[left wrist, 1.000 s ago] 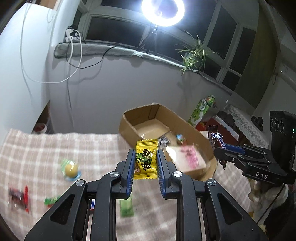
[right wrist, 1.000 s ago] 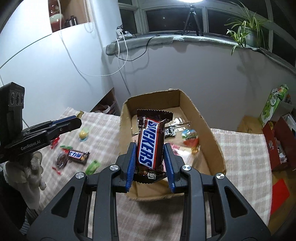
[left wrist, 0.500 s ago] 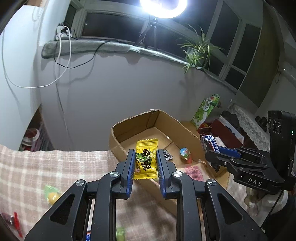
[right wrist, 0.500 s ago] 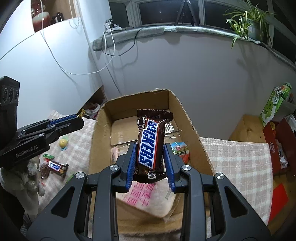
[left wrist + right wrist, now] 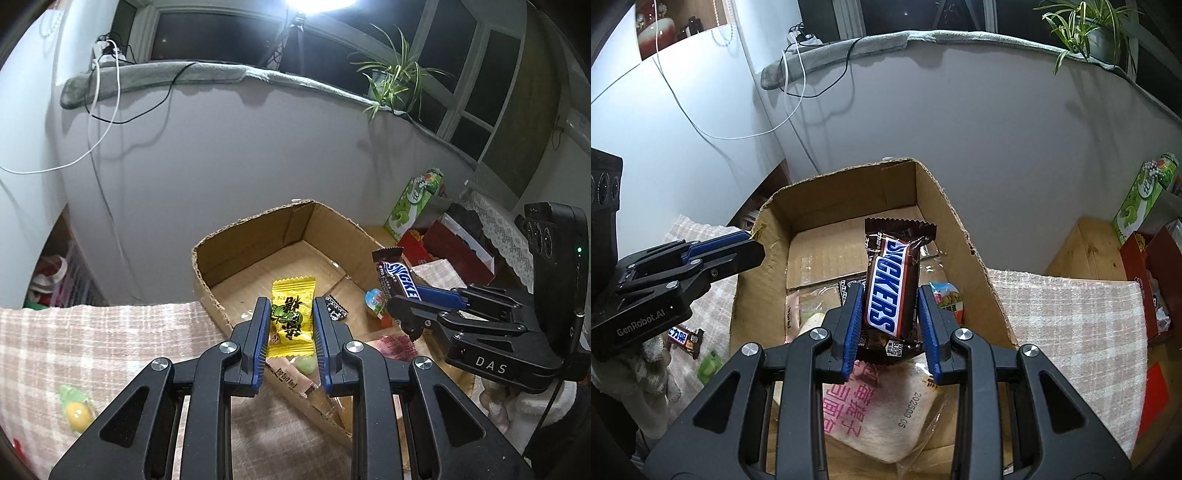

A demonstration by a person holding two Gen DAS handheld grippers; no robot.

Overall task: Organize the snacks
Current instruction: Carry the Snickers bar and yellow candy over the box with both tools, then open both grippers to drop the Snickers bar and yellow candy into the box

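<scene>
A: Start with the left wrist view. How far along is the tidying?

B: Partway, I'd say. The left gripper [image 5: 288, 325] is clamped on a yellow candy packet [image 5: 291, 317], held over the near end of the cardboard box [image 5: 255, 240]. In the box lie a small black sweet [image 5: 337, 309], a round foil-topped treat [image 5: 375, 301] and a clear packet with a green piece [image 5: 295, 371]. A yellow-and-green sweet [image 5: 77, 408] lies out on the checked cloth [image 5: 110, 332].

A: Any writing?

B: Dark characters on the yellow packet (too distorted for me to read), and "DAS" on the right gripper [image 5: 400, 291], which carries a chocolate bar [image 5: 399, 278].

A: And the right wrist view?

B: The right gripper [image 5: 890, 321] squeezes the chocolate bar [image 5: 892, 288], marked "SNICKERS", above the box [image 5: 967, 240]. Below it is a pink-lettered bread packet [image 5: 886, 417] dated "202509 05". The left gripper [image 5: 738, 247] reads "GenRobot.AI".

A: What's left?

B: Both held snacks to drop in, then a small chocolate bar [image 5: 685, 338] and a green sweet [image 5: 709, 363] left on the cloth [image 5: 1071, 314].
</scene>
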